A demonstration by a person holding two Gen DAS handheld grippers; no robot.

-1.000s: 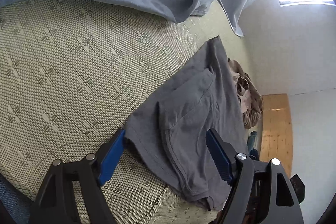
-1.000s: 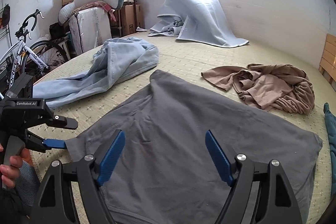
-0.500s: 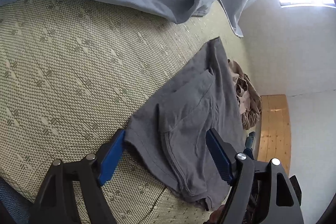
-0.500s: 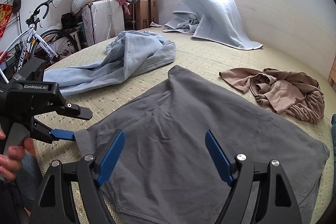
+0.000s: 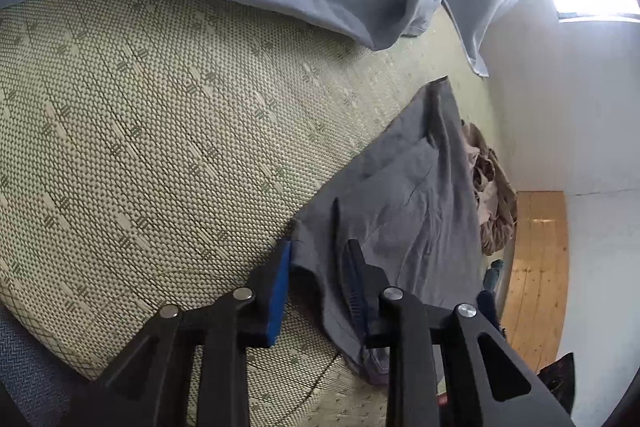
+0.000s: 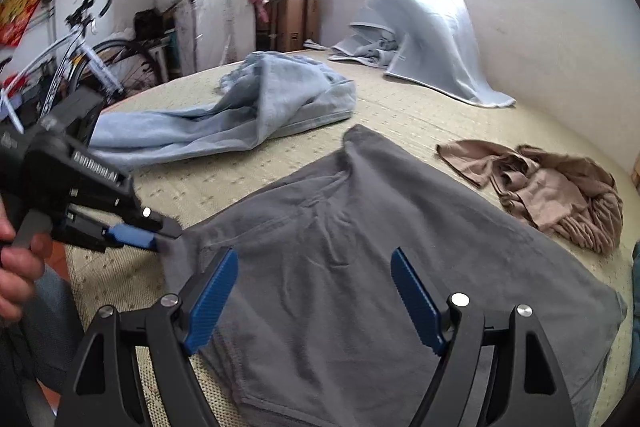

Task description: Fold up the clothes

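Fingers of the left gripper [image 5: 316, 263] pinch a corner of the grey T-shirt [image 6: 360, 267] at the near-left edge of the woven mat [image 5: 160, 147]; right gripper [image 6: 314, 295] hangs spread above the near hem. Bite deep, take both layers, lift evenly. Shirt lies mostly flat, lightly creased, mid-mat, between blue jeans [image 6: 240, 119] and crumpled tan garment [image 6: 552, 191].
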